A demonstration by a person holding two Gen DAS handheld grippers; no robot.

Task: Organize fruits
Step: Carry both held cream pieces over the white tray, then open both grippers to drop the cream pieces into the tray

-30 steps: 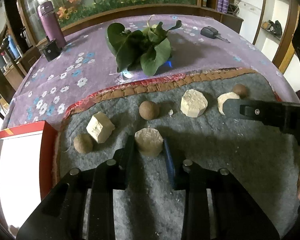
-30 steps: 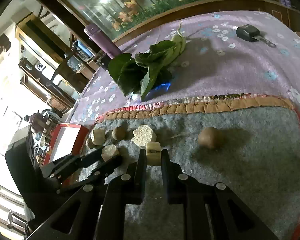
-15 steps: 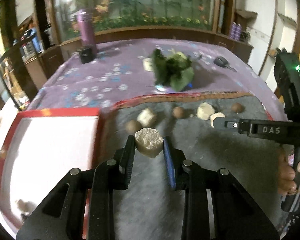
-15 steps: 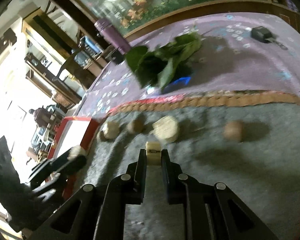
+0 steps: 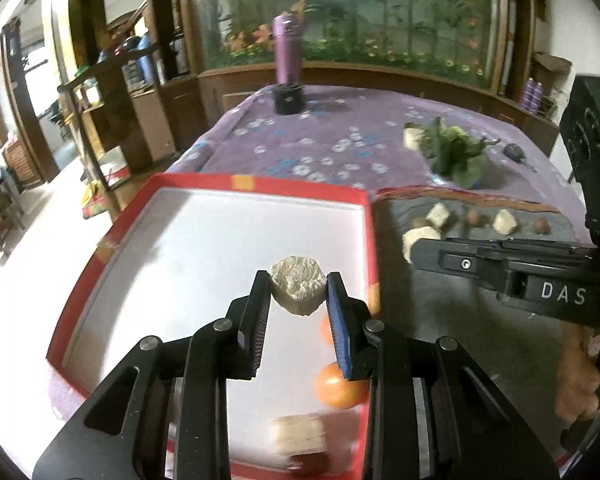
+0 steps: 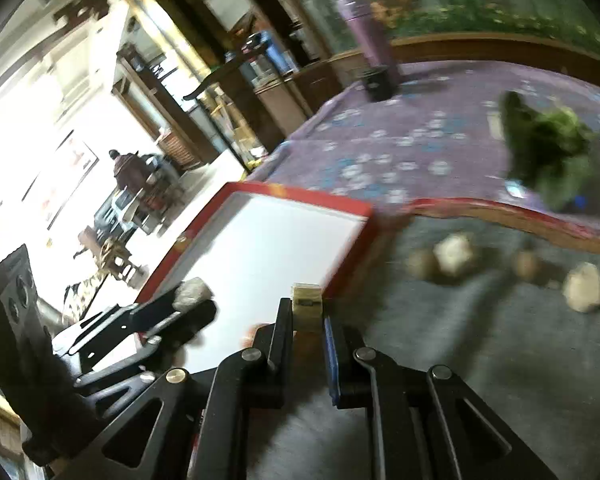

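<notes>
My left gripper [image 5: 298, 294] clamped a pale chunk [image 5: 298, 289], broken face up, above the red tray [image 5: 260, 185] near its right edge; my right gripper [image 6: 307, 322] pinched a small cube [image 6: 307, 303] at that edge.

White letters "DAS" on right gripper [image 5: 410, 246] body; nothing else legible.

Bench surroundings, non-task items only.
You have a purple flowered cloth [image 5: 324, 144] covering the bench, with a grey felt mat [image 5: 480, 340] laid over its near part. A purple flask [image 5: 286, 50] stands upright at the far edge, a small black box [image 5: 288, 98] just in front of it. A bunch of green leaves [image 5: 456, 152] lies on the cloth, a black key fob [image 5: 514, 151] near it.
</notes>
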